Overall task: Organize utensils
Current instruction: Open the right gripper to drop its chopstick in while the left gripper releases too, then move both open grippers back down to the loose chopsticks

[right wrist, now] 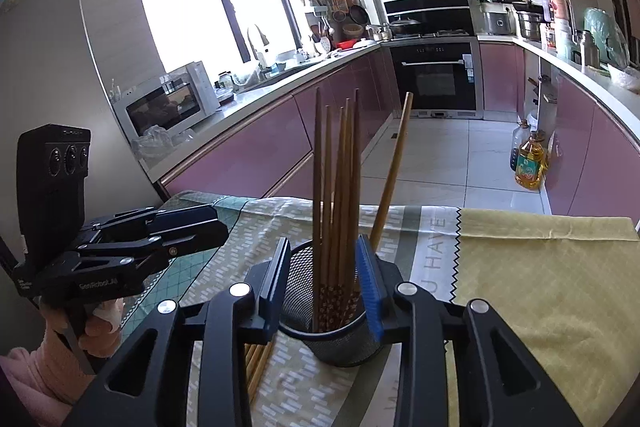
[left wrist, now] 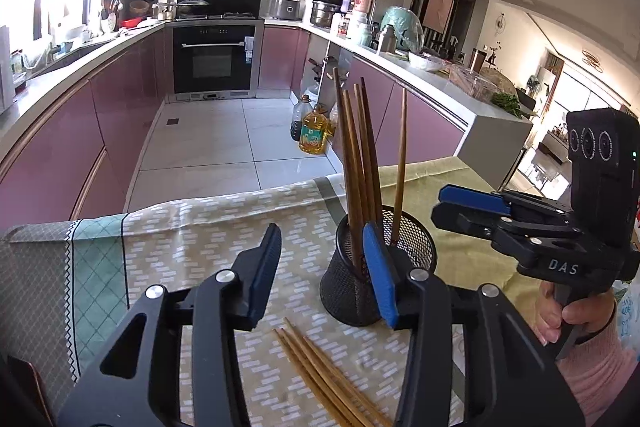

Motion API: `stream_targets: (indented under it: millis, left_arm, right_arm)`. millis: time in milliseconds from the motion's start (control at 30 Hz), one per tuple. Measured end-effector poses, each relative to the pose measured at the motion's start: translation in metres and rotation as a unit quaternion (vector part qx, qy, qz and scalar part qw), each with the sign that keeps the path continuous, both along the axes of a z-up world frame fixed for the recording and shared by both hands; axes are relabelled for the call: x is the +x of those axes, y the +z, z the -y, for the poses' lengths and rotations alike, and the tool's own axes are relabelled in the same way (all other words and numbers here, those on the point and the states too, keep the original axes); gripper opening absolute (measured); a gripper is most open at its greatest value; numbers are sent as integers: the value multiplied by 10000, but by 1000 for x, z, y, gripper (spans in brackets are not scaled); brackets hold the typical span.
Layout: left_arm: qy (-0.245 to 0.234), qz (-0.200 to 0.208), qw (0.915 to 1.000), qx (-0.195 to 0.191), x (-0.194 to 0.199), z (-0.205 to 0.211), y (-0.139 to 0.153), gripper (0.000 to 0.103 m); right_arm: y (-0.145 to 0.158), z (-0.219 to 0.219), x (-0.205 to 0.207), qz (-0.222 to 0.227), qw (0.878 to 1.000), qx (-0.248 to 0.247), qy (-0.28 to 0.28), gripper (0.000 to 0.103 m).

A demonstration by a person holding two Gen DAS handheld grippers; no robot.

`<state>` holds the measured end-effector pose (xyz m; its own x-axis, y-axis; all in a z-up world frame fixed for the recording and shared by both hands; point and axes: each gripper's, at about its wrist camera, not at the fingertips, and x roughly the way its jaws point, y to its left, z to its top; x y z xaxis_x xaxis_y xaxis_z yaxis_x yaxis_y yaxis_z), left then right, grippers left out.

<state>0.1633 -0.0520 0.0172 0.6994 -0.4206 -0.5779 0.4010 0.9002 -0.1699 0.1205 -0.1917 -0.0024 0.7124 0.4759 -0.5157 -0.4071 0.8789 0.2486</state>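
- Left gripper (left wrist: 320, 275) is standing with its jaws apart and nothing between the pads, hovering over the patterned cloth (left wrist: 208, 227), while its blue finger pad (left wrist: 380, 275) is sitting in front of, and perhaps touching, the rim of the black mesh cup (left wrist: 348, 291); I cannot tell which.
- Right gripper (right wrist: 324, 283) is also released, its jaws part-open on either side of the same cup, and its pads are not visibly pressing on the chopsticks standing inside (right wrist: 340, 187).
- Standing chopsticks are leaning loosely in the cup, one (right wrist: 394, 167) tilting well away from the bunch, so a knock from either finger is likely to be tipping it out.
- Mesh cup is looking light and is resting on soft cloth; with fingers crowding both sides of it, a careless pull-back risks dragging or toppling it and spilling what is already sorted.
- Loose chopsticks (left wrist: 320, 375) are lying flat on the cloth just beside the cup's base, under the left gripper; picking them as a fan risks slipping one or snagging the fabric.
- Cloth is wrinkling near the table edge, so a tug could be shifting everything.
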Motion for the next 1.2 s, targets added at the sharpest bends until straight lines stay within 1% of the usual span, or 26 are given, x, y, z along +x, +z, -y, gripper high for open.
stream_targets:
  millis: [67,100,133,167,200,300,333,433,500,633,700,733,900,1033,1200]
  left_arm:
    - [75,73,9999,-31,-10,-8,0,54]
    - [138,107,9998,-42,-14,-12,-1,66]
    - [209,149,9997,-39,-20,-15,-2,74]
    - [297,189,9994,-15,-24,-19,-4,74]
    - [359,192,9992,15,-26,-22,-6,75]
    - [465,149,9988,31,-37,-30,-15,84]
    - [538,147,9984,79,-42,-32,-19,85]
    - [620,28,9978,231,-51,-37,-33,85]
    - [626,-107,9972,386,-57,-36,-45,82]
    - [656,-322,9953,633,-66,-35,-67,77]
    - [621,-487,9948,642,-69,-35,-78,76]
    - [604,-556,9946,635,-70,-36,-82,73]
    - [577,-783,9930,665,-75,-35,-99,70]
    - [526,-894,9919,738,-78,-32,-107,68]
    - [502,-936,9914,769,-80,-30,-111,68]
  right_arm:
    - [1,-4,-14,78,9999,-22,110,35]
    - [0,-6,-20,107,9998,-36,176,38]
    - [-1,-8,-26,124,9996,-42,236,43]
    - [-4,-12,-32,107,9994,-56,312,45]
    - [-8,-15,-35,72,9992,-76,377,46]
    - [-27,-28,-43,-137,9982,-253,520,45]
    - [-35,-33,-45,-231,9978,-287,553,46]
    - [-62,-45,-49,-581,9951,-413,683,46]
    - [-78,-52,-50,-782,9930,-500,724,46]
    - [-99,-65,-54,-992,9902,-647,740,45]
    - [-104,-68,-56,-1010,9899,-734,667,45]
    - [-105,-68,-58,-1013,9898,-762,648,45]
    - [-109,-72,-64,-1010,9895,-851,586,45]
    - [-111,-75,-65,-1034,9890,-903,553,44]
    - [-116,-82,-67,-1035,9871,-1107,514,40]
